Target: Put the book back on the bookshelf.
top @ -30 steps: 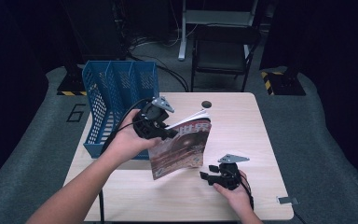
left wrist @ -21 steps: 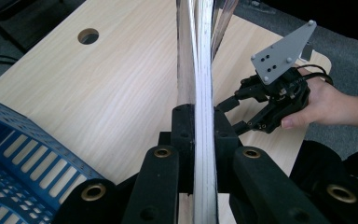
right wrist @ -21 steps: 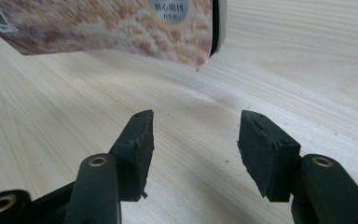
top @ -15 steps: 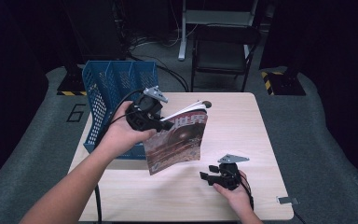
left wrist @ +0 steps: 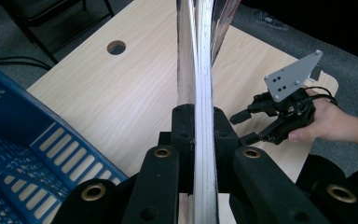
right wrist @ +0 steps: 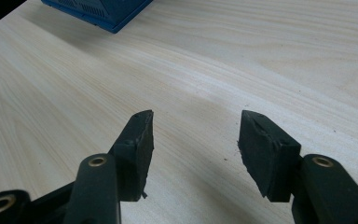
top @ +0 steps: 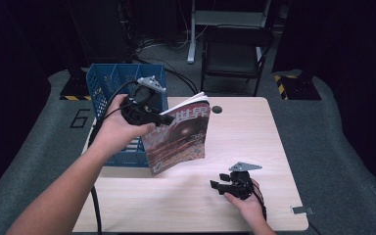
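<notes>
Since the earlier frame, left gripper [top: 162, 118] has lifted the magazine [top: 180, 138] upright toward the blue basket [top: 108, 83], clamped on its edge. Right gripper [top: 221, 184] rests released on the table [top: 254, 132]. Keep magazine vertical, line it up over a slot.

The left gripper [top: 162, 119] now sits higher and farther toward the blue basket [top: 108, 88] than a second ago, carrying the magazine [top: 178, 138] with it. The magazine, clamped at its edge between the fingers [left wrist: 185, 140], hangs below and to the right of them and now stands steeper, closer to upright, with its lower corner lifted clear of the counter [top: 254, 132]. Its top edge has swung nearer the basket's rim, just beside the fingers.
</notes>
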The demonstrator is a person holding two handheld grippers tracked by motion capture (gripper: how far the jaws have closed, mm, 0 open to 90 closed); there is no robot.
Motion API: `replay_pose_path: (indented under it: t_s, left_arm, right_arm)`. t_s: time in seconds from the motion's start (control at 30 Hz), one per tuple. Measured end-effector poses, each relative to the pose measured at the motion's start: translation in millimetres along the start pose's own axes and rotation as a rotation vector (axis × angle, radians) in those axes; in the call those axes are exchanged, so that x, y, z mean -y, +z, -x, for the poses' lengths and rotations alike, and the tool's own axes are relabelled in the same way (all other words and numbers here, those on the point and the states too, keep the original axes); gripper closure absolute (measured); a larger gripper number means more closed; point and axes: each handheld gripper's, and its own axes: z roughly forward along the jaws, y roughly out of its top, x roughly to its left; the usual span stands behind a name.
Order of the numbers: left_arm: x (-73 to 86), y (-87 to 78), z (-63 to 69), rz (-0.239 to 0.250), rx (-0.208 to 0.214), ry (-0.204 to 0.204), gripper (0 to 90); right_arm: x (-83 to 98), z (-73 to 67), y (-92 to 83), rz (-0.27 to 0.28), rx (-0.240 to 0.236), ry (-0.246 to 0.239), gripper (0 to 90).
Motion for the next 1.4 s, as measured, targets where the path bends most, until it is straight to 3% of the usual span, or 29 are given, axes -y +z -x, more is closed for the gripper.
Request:
replay_pose_path:
  t_s: [0.43, 0.9, 1.23, 1.4]
  left_arm:
    - [2.6, -14.7, -13.3, 0.007, -0.034, -0.035, 83.8]
    - [8.0, -37.2, -33.2, 0.015, -0.088, -0.071, 83.8]
    - [15.8, -56.2, -53.4, 0.013, -0.135, -0.117, 83.8]
    - [20.9, -62.0, -62.8, 0.032, -0.166, -0.160, 83.8]
  right_arm:
    - [0.4, -2.3, 0.2, -0.007, -0.004, 0.015, 44.7]
    - [0.6, -0.7, 1.9, -0.004, -0.001, -0.006, 44.5]
    - [0.6, -1.0, 2.8, -0.010, -0.004, -0.008, 44.5]
    - [0.7, -1.0, 3.0, -0.009, 0.003, -0.010, 44.4]
